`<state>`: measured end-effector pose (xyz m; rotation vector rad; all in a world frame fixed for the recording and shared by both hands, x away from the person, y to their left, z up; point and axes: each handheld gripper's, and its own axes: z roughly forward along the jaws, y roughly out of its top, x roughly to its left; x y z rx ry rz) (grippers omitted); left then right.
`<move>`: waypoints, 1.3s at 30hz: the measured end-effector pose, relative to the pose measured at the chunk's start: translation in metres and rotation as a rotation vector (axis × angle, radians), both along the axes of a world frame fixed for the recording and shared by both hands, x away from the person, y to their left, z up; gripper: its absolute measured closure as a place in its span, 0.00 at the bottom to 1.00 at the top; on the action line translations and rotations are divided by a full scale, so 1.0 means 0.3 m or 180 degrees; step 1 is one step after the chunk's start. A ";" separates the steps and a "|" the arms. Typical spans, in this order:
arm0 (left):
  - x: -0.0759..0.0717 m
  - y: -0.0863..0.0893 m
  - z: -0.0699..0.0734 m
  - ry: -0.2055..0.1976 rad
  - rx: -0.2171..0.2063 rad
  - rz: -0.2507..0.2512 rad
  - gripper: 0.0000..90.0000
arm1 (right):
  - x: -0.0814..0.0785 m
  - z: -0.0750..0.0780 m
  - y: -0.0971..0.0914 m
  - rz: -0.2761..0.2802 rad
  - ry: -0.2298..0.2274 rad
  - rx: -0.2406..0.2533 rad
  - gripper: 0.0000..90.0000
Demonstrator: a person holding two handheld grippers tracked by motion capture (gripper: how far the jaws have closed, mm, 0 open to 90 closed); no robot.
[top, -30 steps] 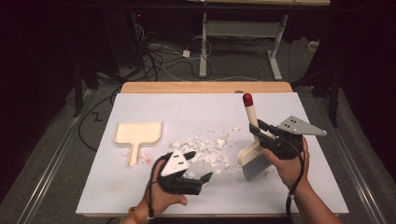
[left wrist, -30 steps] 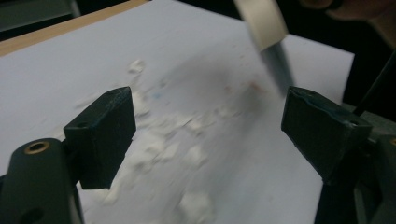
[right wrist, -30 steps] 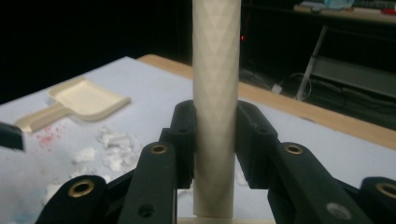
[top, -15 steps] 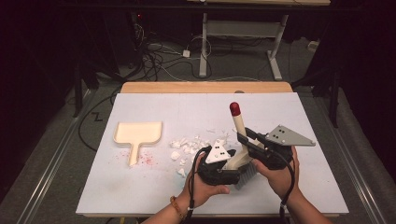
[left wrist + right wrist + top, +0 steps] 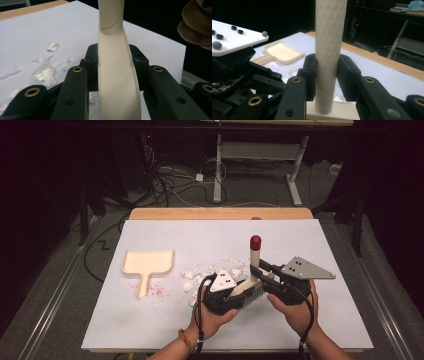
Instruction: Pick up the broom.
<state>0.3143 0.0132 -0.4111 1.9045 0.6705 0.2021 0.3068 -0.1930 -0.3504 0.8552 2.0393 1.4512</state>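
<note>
A cream brush point(image 5: 254, 261) with a red tip stands upright on the white board, just right of a scatter of white paper scraps point(image 5: 207, 272). My right gripper point(image 5: 256, 271) is shut on the brush handle point(image 5: 329, 45), a pad pressing on each side. My left gripper point(image 5: 242, 293) sits low beside it. Its jaws have just been closing and now clamp the curved cream neck point(image 5: 116, 75) of the brush. A cream dustpan point(image 5: 147, 262) lies flat at the left, apart from both grippers.
The white board point(image 5: 150, 325) lies on a wooden table whose edge point(image 5: 220, 213) shows at the back. Pink specks point(image 5: 155, 291) dot the board near the dustpan handle. Cables and table legs lie on the dark floor beyond.
My left gripper moved right, from beside the scraps to the brush, and closed on its neck. The right gripper shifted the brush left and nearer, standing it more upright.
</note>
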 end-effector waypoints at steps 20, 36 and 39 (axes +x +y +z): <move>-0.028 0.175 0.035 -0.0044 0.0510 -0.0826 0.72 | 0.021 -0.020 -0.074 0.1295 0.0184 -0.0654 0.45; -0.084 0.178 0.036 -0.0188 0.0708 -0.1704 0.72 | -0.034 -0.148 0.065 0.2398 0.0525 -0.1269 0.69; -0.081 0.176 0.028 -0.0173 0.0719 -0.1722 0.72 | -0.032 -0.157 0.066 0.2454 0.0587 -0.1263 0.72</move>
